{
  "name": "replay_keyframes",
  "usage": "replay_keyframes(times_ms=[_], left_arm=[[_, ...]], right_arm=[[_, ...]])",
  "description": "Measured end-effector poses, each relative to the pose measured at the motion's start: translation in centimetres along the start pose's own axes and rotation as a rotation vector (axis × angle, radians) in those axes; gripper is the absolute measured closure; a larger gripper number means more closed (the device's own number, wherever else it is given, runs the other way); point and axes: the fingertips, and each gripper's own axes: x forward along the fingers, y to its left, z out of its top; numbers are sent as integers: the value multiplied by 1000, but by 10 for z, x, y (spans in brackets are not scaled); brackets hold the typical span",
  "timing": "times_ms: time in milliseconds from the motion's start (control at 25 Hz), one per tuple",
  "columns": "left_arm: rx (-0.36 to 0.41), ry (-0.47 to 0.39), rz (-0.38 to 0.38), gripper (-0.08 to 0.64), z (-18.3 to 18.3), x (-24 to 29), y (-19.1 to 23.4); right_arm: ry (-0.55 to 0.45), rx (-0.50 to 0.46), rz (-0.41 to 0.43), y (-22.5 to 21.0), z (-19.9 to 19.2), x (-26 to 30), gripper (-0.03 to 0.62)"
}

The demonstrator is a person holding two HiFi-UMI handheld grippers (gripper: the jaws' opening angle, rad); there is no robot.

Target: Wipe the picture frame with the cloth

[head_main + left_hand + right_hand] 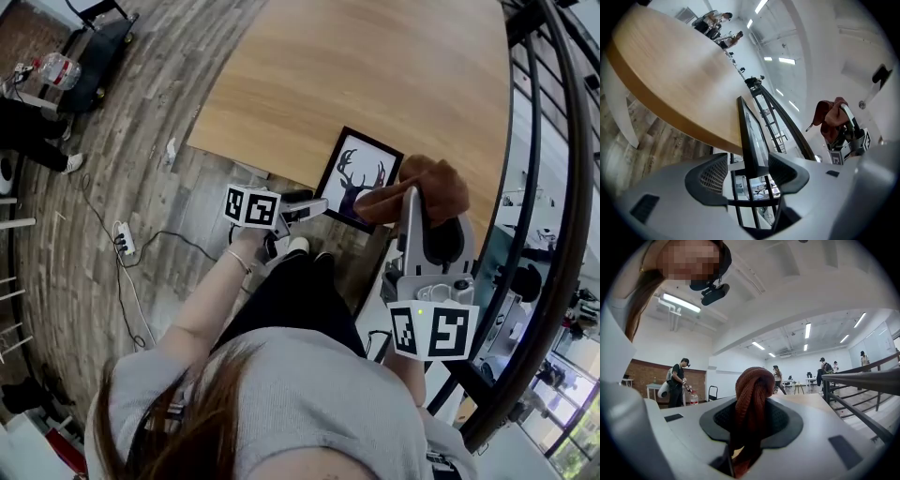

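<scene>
Frame (354, 180) sits at the worktop's (356, 66) near edge. Left gripper's (314, 208) jaws stand apart astride its rim, likely to steady it. Right gripper's (410, 211) jaws clamp the cloth (433, 183), ready for wiping.

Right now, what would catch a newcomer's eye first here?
A black picture frame with a deer silhouette sits at the near edge of the wooden table. The left claw stands open around the frame's edge. The right claw is shut on a bunched rust-brown cloth close by.
</scene>
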Motion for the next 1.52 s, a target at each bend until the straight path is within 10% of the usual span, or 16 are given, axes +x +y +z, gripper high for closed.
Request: replay_keyframes(times_ms=[560, 1520], left_arm=[[-141, 72, -299, 423, -8, 18, -18], [-229, -190, -582, 499, 14, -10, -70]], right_arm=[[16, 25, -22, -2, -7, -2, 459], [-20, -25, -53, 7, 2, -5, 459]])
